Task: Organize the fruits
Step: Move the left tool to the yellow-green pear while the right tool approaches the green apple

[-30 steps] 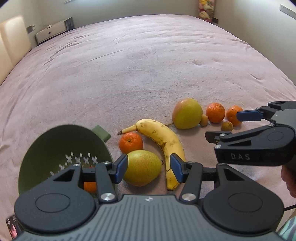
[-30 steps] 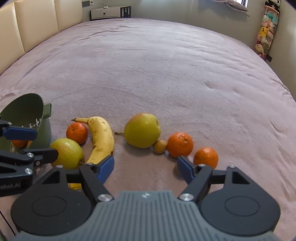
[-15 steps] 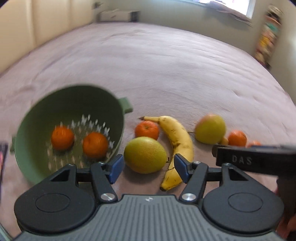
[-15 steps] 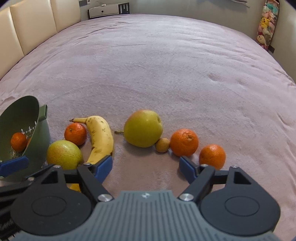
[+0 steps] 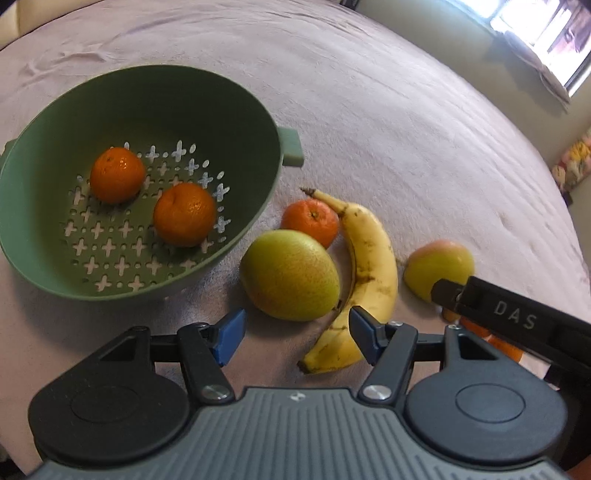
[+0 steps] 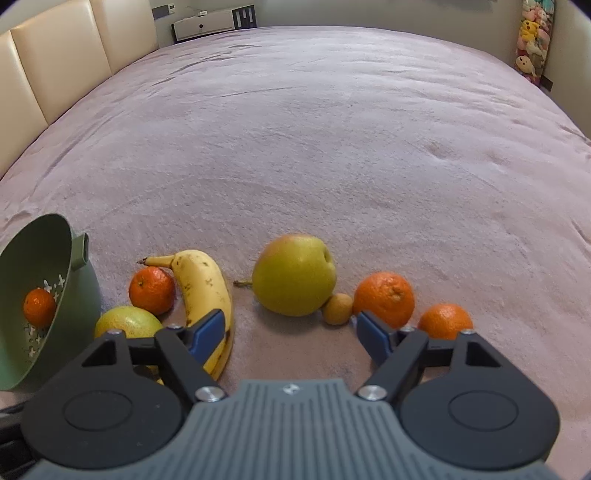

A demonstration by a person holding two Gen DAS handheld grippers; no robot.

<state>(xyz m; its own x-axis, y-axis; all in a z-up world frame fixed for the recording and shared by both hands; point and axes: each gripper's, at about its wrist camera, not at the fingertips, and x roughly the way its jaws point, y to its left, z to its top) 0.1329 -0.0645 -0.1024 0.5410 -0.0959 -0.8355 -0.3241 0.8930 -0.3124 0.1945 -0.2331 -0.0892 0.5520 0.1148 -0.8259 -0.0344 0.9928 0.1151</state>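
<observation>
A green colander [image 5: 236, 122] lies tilted on the pink blanket with two oranges [image 5: 117, 175] [image 5: 184, 214] inside. Beside it are a green pear [image 5: 290, 275], a mandarin [image 5: 310, 223], a banana [image 5: 369, 266] and a second yellow-green pear [image 5: 437, 266]. My left gripper [image 5: 297, 332] stands open just short of the green pear, with nothing between its pads. My right gripper [image 6: 290, 332] hovers before the second pear [image 6: 293, 275], a small brown fruit [image 6: 337, 308] and two oranges [image 6: 384, 299] [image 6: 445, 321]. Its jaws are closing with nothing between them.
All of it lies on a wide bed under a pink blanket [image 6: 332, 147]. Cream headboard panels [image 6: 55, 66] stand at the left, a white unit [image 6: 207, 26] at the far end, and plush toys [image 6: 532, 40] at the far right. One finger of the right gripper [image 5: 517, 317] crosses the left wrist view.
The left gripper rolled, sank toward the green pear and opened wider; the colander's inside with two oranges came into view. The right gripper shifted slightly, and the left gripper left its view.
</observation>
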